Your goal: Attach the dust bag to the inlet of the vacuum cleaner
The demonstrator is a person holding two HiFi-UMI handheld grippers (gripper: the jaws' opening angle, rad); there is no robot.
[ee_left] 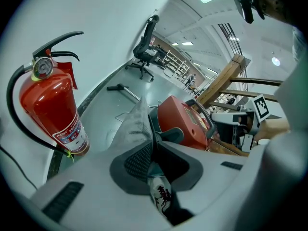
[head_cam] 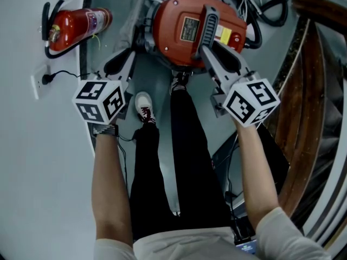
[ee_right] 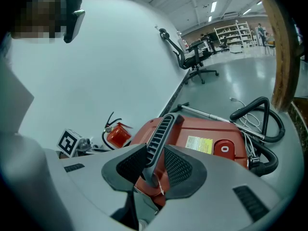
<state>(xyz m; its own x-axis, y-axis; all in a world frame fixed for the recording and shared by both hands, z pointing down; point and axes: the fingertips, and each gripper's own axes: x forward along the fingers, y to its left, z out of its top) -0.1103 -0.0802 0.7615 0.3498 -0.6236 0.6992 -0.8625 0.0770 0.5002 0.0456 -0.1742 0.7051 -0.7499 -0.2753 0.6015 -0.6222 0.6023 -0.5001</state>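
My left tool (head_cam: 127,56) is pinched shut on the dust bag (ee_left: 134,124); the bag is a thin grey sheet that sticks up from between the two pads; it is on the left side of the vacuum cleaner (head_cam: 179,31), and its far edge comes right up beside the red body; I cannot tell if it touches.

My right tool (head_cam: 217,53) is clamped on the handle (head_cam: 210,20) on top of the vacuum cleaner; in the right gripper view the dark ribbed handle (ee_right: 159,134) sits between the two pads, and both pads press on it.

The vacuum cleaner sits on the floor (ee_left: 103,112), right in front of my feet; one shoe (head_cam: 144,106) is just near its front edge, under my left tool.

A red fire extinguisher (head_cam: 76,26) stands well off to the left of the vacuum cleaner; a black hose (ee_right: 251,105) curls on the floor to the right of the vacuum cleaner; a black office chair (ee_left: 144,47) stands far behind the vacuum cleaner.
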